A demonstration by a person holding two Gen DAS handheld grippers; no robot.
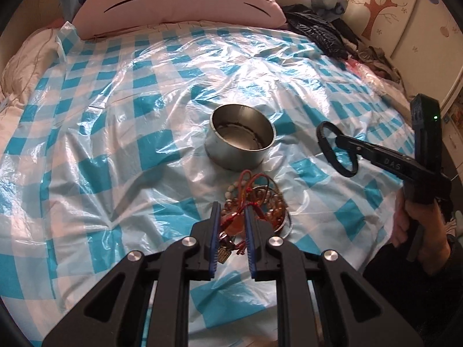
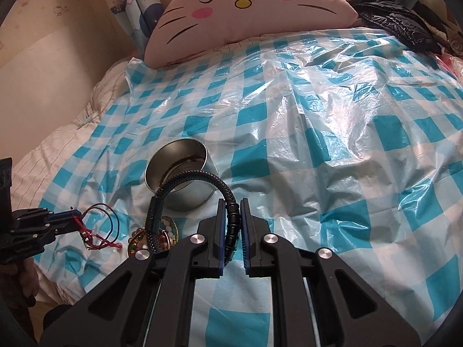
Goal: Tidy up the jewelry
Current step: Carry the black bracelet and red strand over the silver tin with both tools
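Left wrist view, my left tongs: nearly closed, pinching a red knotted cord bracelet just above the heap of beaded bracelets and bangles on the bed.
Left wrist view, snag risk: the cord seems tangled with its neighbours, so I judge a lift could drag other pieces up and scatter them.
Left wrist view, target: the round open metal tin sits just beyond the heap on the blue-and-white checked plastic sheet; the slick, wrinkled sheet could let it slide or tip if nudged.
Left wrist view, my right tongs: off to the right, carrying a black braided leather bracelet in the air.
Right wrist view, my right tongs: closed tight on the black bracelet, gripped by one narrow section.
Right wrist view, drop risk: the loop arches over the tin; it could swivel in the pads and catch the rim.
Right wrist view, left tongs: thin red loops dangle and may hook the heap.
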